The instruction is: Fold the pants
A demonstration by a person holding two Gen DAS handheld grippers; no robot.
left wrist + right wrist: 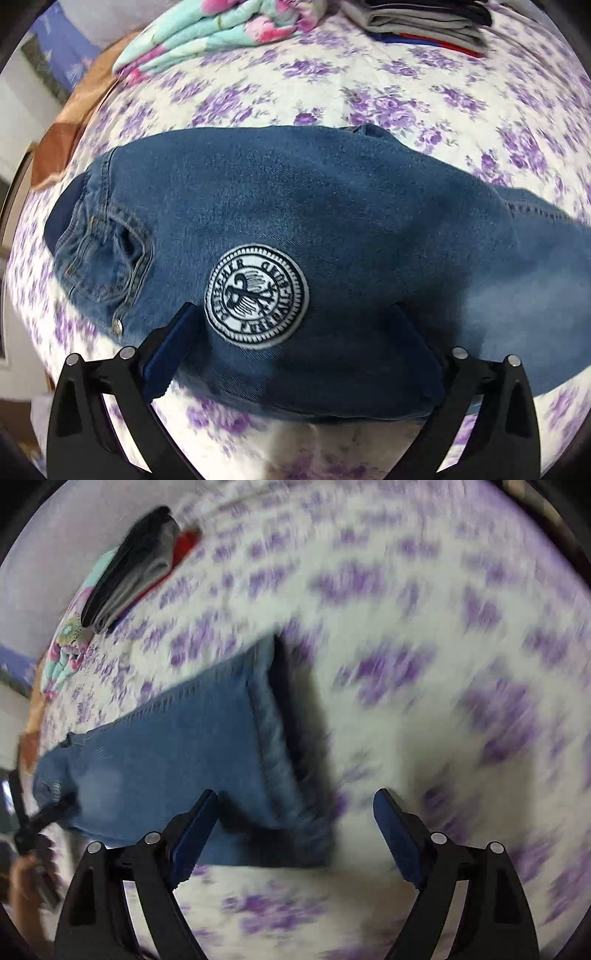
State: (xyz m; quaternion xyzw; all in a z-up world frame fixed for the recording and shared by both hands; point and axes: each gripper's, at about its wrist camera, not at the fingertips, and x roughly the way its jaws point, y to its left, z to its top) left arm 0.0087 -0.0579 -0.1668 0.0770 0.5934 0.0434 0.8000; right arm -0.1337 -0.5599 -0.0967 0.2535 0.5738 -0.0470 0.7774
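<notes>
left gripper (pixel 295 343) jaws wide open, nothing held, hanging over the jeans (pixel 314 221) near the round white patch (pixel 257 294); right gripper (pixel 295 830) jaws also wide open and empty, hem end of the jeans (pixel 166 757) just beyond its left finger, right finger over bare bed sheet (pixel 443 664); jeans lie flat on the purple-floral bed, pocket and rivet at left in the left view; right view heavily blurred; farther back a folded floral blanket (pixel 207 33) and a stack of folded clothes (pixel 424 22) near the bed's far edge.
</notes>
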